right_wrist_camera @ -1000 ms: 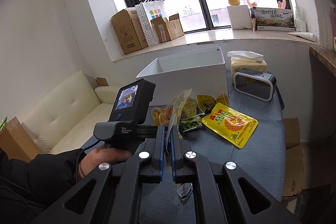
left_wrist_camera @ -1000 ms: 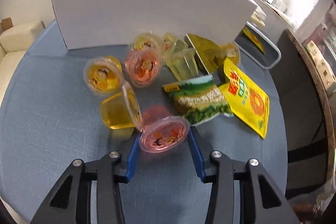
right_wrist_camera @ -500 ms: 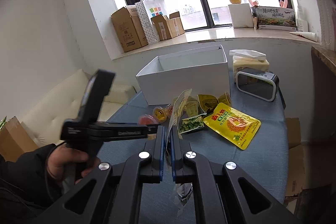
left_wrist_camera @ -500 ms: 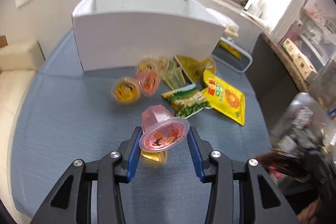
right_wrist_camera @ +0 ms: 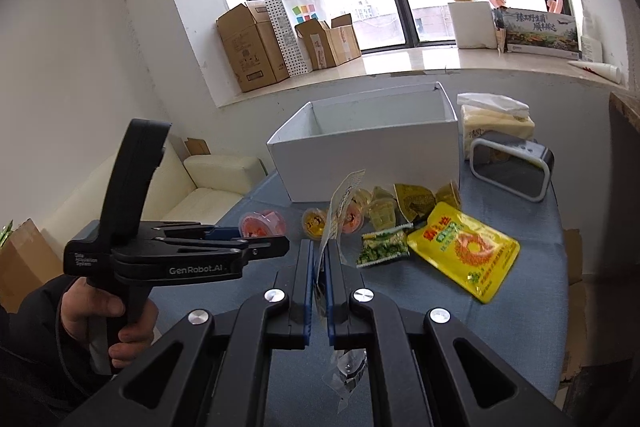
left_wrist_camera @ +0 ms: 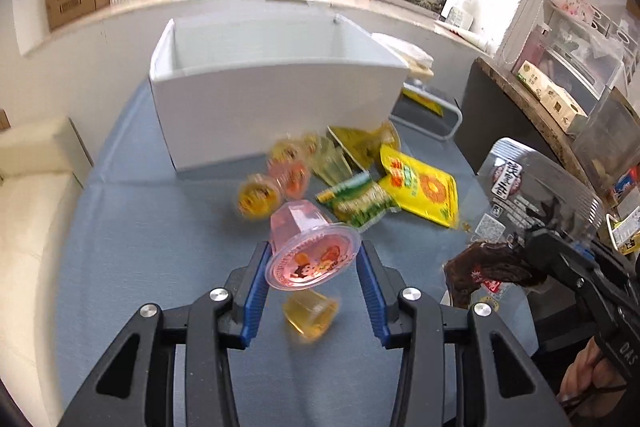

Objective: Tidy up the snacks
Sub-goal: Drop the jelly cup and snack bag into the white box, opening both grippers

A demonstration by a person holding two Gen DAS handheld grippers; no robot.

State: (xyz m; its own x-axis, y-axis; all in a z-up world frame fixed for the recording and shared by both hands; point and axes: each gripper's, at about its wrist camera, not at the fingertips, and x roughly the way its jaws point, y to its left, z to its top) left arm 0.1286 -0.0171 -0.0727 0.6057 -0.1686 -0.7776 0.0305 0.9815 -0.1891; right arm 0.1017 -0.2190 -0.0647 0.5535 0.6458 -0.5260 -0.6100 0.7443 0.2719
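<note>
the left gripper (left_wrist_camera: 312, 283) has lifted its pinched pink jelly cup (left_wrist_camera: 310, 251) off the desk toward the white box (left_wrist_camera: 276, 107) at the far edge, while the right gripper (right_wrist_camera: 318, 279) stays clamped on a clear snack packet (right_wrist_camera: 340, 211).

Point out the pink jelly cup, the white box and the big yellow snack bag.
pink jelly cup (left_wrist_camera: 312, 261), left wrist view, on its printed lid.
white box (right_wrist_camera: 372, 163), right wrist view, on its front wall.
big yellow snack bag (right_wrist_camera: 464, 247), right wrist view, on its printed front.
</note>
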